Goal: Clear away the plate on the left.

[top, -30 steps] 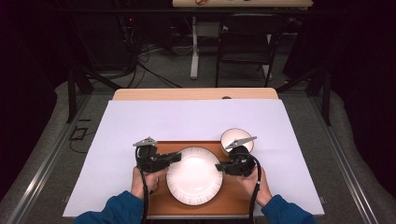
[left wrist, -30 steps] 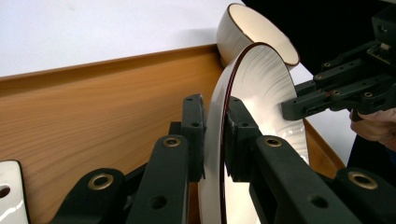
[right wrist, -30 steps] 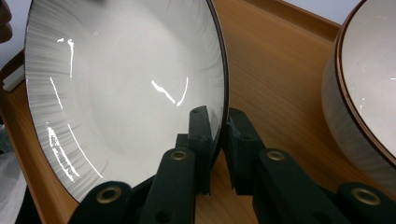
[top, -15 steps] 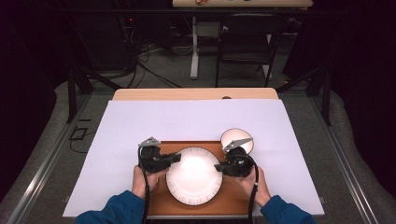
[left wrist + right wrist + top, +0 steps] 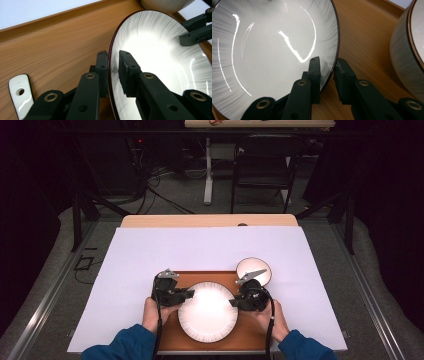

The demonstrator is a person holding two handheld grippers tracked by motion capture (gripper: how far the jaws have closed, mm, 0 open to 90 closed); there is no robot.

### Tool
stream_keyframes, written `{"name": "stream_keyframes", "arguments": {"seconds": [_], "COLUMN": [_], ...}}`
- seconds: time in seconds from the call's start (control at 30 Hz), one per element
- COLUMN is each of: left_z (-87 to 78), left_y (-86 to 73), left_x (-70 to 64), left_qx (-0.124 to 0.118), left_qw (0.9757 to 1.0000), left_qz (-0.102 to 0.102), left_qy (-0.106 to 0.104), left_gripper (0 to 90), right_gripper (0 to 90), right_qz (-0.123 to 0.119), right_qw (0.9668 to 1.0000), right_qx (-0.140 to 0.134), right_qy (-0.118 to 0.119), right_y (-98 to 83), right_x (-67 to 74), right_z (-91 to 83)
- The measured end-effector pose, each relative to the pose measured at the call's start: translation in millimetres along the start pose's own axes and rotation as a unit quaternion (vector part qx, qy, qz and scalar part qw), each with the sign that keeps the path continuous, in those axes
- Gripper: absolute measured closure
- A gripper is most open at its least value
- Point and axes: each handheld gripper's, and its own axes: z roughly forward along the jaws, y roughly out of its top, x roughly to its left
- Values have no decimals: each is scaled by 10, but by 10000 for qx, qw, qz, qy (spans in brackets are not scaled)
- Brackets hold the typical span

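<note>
White paper (image 5: 150,270) covers the table beneath both hands. On it lies a wooden tray (image 5: 200,279), and on that rests a white plate (image 5: 207,317) with a dark rim, lying between the two grippers. Just beyond the right gripper (image 5: 234,302) stands a small bowl (image 5: 253,268), at the tray's far corner. The left gripper (image 5: 189,294) straddles the plate's near edge (image 5: 111,62), jaws having just eased apart, a slim gap showing on the inner side. At the opposite edge (image 5: 335,50), the right gripper's jaws have likewise just been opening, the rim between them with the outer pad clear of it. Beside the left gripper lies a small white tab (image 5: 21,96) with a hole.
</note>
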Motion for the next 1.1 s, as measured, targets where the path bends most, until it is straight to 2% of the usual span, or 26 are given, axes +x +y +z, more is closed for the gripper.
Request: {"name": "stream_keyframes", "arguments": {"seconds": [0.2, 0.5, 1.1], "left_z": [51, 117, 101], "left_y": [-11, -28, -33], "left_x": [-18, -23, -79], "left_qx": [176, 491, 657], "left_qw": [9998, 9985, 9967], "left_qz": [57, 191, 459], "left_qy": [95, 128, 97], "left_gripper": [764, 746, 740], "right_gripper": [754, 744, 738], "right_qz": [-11, -78, -213], "right_qw": [10000, 9998, 9992], "right_qx": [59, 204, 346], "right_qy": [-14, 23, 44], "right_y": [-10, -16, -31], "right_x": [6, 23, 70], "right_z": [20, 56, 38]}}
